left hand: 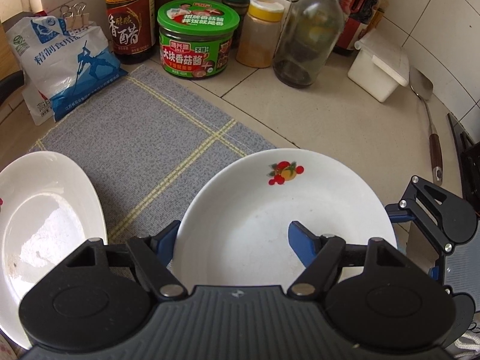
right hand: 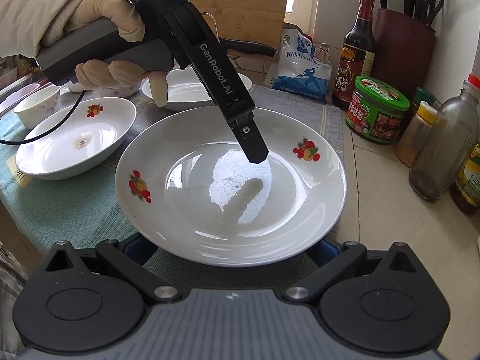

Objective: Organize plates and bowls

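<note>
- Closest to the left wrist camera, the left claw (left hand: 234,238) straddles the near rim of the fruit-print plate (left hand: 282,210): one blue finger (left hand: 303,241) lies inside the plate and the other sits outside the rim, so the claw is pinching the plate's edge.
- From the right wrist camera, the left claw (right hand: 255,150) reaches down at a slant into the same plate (right hand: 231,186), its dark fingertip (right hand: 255,147) over the inner slope on the far side.
- A gloved hand (right hand: 114,45) holds the left claw's handle, above and left of the plate.
- Both fingers of the right claw (right hand: 231,250) stand spread wide, one on each side of the plate's near rim; I cannot tell whether they touch it.
- That plate rests on a grey checked cloth (left hand: 135,138) on the counter (left hand: 345,120), partly hanging over the cloth's edge.
- Left of the left claw sits a plain white plate (left hand: 42,222).
- From the right claw, a second fruit-print plate (right hand: 75,138) lies to the left, with a small bowl (right hand: 36,108) beyond it.
- Ahead of the left claw stand a salt bag (left hand: 66,69), a vinegar bottle (left hand: 129,18), a green-lidded jar (left hand: 196,42), a yellow-capped spice jar (left hand: 259,33) and a glass bottle (left hand: 309,33).
</note>
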